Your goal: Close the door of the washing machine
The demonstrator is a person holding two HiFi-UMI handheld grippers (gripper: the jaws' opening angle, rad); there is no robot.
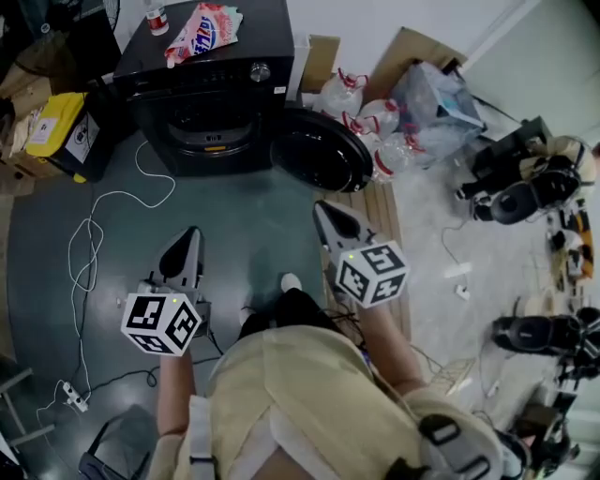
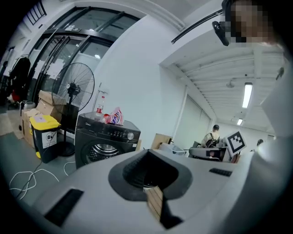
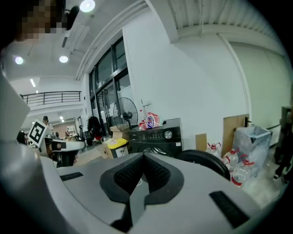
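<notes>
The black washing machine (image 1: 211, 84) stands at the far side of the floor with its drum opening (image 1: 211, 120) uncovered. Its round door (image 1: 319, 150) is swung wide open to the right. In the right gripper view the machine (image 3: 155, 136) and the door (image 3: 206, 161) lie ahead; in the left gripper view the machine (image 2: 105, 141) is ahead and to the left. My left gripper (image 1: 192, 232) and right gripper (image 1: 322, 208) both hang shut and empty, well short of the machine. The right gripper's tip points toward the door's near edge.
A detergent bag (image 1: 202, 33) and a small bottle (image 1: 157, 17) rest on the machine's top. A yellow-lidded bin (image 1: 66, 131) stands to its left and several water jugs (image 1: 375, 122) to its right. A white cable (image 1: 89, 244) loops over the floor.
</notes>
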